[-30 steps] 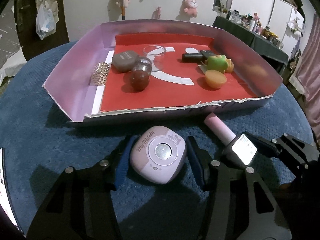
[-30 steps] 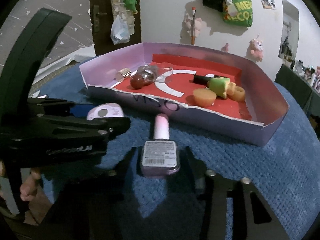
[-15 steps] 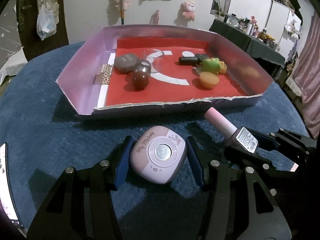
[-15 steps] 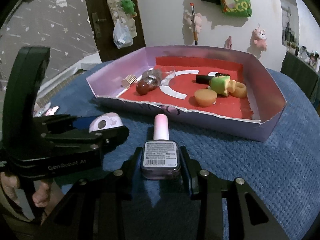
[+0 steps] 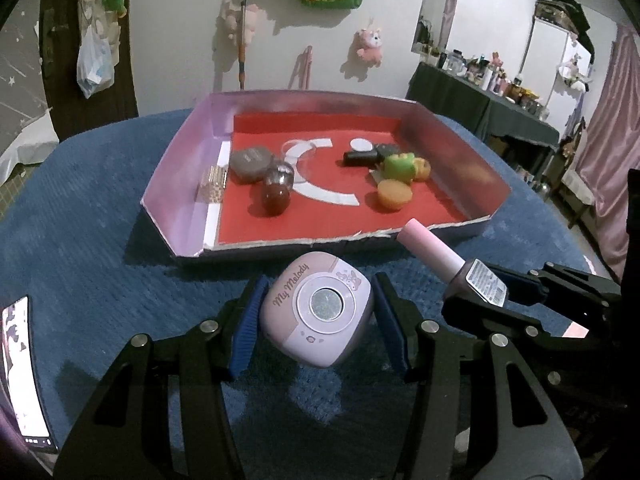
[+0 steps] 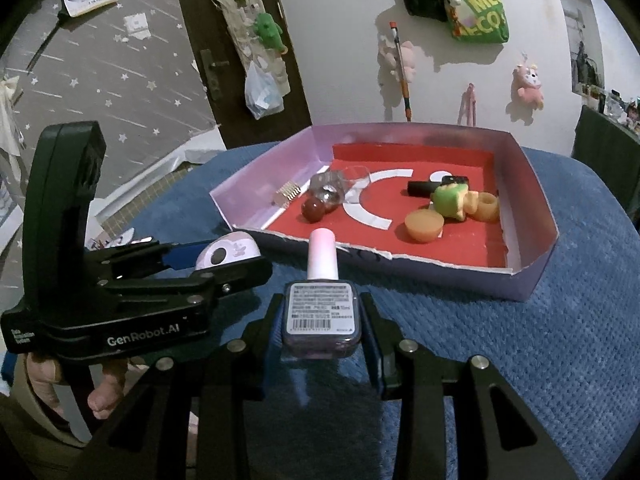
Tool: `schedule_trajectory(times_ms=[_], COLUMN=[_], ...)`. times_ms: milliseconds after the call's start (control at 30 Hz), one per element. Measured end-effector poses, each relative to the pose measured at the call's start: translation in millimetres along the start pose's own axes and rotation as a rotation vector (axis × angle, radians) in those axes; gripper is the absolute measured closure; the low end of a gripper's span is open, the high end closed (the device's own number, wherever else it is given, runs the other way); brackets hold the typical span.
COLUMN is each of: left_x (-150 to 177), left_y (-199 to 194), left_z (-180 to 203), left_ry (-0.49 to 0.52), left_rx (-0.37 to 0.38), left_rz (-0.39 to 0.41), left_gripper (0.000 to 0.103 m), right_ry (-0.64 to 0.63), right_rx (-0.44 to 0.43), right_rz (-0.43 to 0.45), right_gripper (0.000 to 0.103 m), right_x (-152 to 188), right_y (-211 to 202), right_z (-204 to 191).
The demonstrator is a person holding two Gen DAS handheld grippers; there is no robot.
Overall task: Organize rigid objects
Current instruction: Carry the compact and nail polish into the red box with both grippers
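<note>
carrying two items toward the tray ahead: left gripper clamps the pink case; right gripper clamps the nail polish bottle; next, likely, clearing the near wall, then releasing inside.

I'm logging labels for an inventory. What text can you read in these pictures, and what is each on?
"My Melody": on the pink case in the left gripper.
"GenRobot.AI": on the left gripper's body, seen in the right wrist view.
"ME" over "ECO", cut off: on the green bag on the wall.
Barcode label on the nail polish in the right gripper: print too small to read.
</note>
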State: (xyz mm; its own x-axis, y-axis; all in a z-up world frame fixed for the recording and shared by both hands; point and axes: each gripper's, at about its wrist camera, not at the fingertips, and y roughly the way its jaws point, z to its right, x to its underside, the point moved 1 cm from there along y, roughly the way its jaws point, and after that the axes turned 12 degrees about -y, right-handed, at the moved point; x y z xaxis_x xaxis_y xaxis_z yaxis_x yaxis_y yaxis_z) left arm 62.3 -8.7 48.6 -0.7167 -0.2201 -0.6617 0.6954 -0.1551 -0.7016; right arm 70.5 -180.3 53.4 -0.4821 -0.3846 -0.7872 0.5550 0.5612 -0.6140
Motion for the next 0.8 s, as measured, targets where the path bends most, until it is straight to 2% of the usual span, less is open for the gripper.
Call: schedule_trajectory(times_ms=[467,800], left_x=[-17.6,-32.6], left_y=[-6.2,1.8], left_z=[0.7,1.7], left_ry=[-0.008,-0.008], left_rx=[0.022,0.028], left_rz=[0.038,0.036], left_gripper=[0.052,0.052], right_ry=[0.007,0.003], right_rx=[-0.004,0.004], right_rz=[0.032,0.033], right_gripper=[0.065,0.065], right_x=[-13.3,-24.3], right_y=[-5.3,-0.4], right_z=[5.7,13.9])
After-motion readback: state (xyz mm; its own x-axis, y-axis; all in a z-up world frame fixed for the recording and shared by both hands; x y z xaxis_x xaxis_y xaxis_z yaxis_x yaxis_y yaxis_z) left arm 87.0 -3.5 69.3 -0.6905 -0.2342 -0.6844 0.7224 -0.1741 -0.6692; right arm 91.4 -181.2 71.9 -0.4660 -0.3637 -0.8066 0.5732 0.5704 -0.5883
